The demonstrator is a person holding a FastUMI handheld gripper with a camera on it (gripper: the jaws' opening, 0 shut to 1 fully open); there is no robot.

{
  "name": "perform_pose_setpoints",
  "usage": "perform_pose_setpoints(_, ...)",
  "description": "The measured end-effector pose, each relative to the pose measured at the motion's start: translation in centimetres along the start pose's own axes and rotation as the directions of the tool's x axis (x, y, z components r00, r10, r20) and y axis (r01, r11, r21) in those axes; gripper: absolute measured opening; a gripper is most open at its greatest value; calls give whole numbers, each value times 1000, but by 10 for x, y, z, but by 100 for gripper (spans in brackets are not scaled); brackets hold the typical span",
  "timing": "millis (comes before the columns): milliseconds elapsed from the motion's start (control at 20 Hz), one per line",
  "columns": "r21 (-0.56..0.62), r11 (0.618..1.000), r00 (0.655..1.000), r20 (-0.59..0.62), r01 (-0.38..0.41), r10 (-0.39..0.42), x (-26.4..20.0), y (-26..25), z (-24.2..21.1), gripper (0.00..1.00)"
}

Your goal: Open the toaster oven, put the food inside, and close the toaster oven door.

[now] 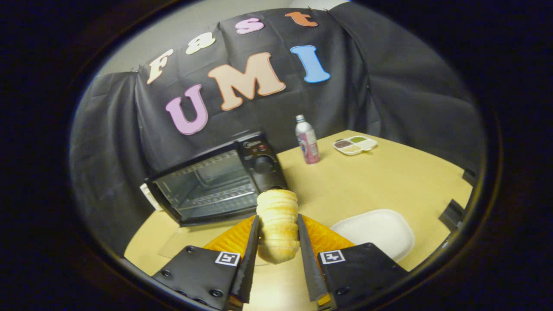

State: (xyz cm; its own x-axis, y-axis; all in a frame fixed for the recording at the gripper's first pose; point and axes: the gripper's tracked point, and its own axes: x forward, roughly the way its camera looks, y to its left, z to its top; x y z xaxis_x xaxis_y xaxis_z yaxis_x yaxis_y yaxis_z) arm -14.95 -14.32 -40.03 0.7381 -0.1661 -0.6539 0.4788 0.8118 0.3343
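The gripper [278,235] was clenched on a bread roll [277,224], one finger pressed to each flank, the roll held upright and lifted clear of the table [380,185]. The roll was pale golden, ridged in stacked bands like a spiral pastry, its crust matte and slightly flaky; its lower end hung between the fingers and its rounded top rose beyond their tips.

Just beyond the roll stood the toaster oven [216,181], a black metal box with a control panel on one side carrying a large round knob [263,164] and smaller buttons above it. The cavity appeared to be exposed, a wire rack [220,194] visible inside, and the door seemed to be folded down flat toward the gripper — though its glass was hard to separate from the tabletop. On that reading the opening step was judged done and the food picked up; the placing of the roll on the rack and the shutting of the door were judged to remain.

Beside the fingers a white, round-cornered tray [376,235] lay bare on the smooth, light wooden table. Farther off a slim metallic bottle [307,140] with a pink label stood upright, and well beyond it a small white divided dish [355,144] held dark and green fillings.
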Motion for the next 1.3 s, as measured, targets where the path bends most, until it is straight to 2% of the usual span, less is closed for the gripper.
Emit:
perform_pose_setpoints(200, 66, 993, 995, -16, -97, 98, 20, 63, -8, 52)
perform_pose_setpoints(450, 126, 984, 992, -14, -124, 127, 46, 110, -10, 52)
perform_pose_setpoints(900, 238, 970, 997, -40, -50, 61, 107, 141, -15, 52)
perform_pose_setpoints(1150, 246, 969, 999, 26, 17, -24, 149, 148, -14, 52)
perform_pose_setpoints(1300, 245, 970, 998, 64, 4, -21, 172, 151, -12, 52)
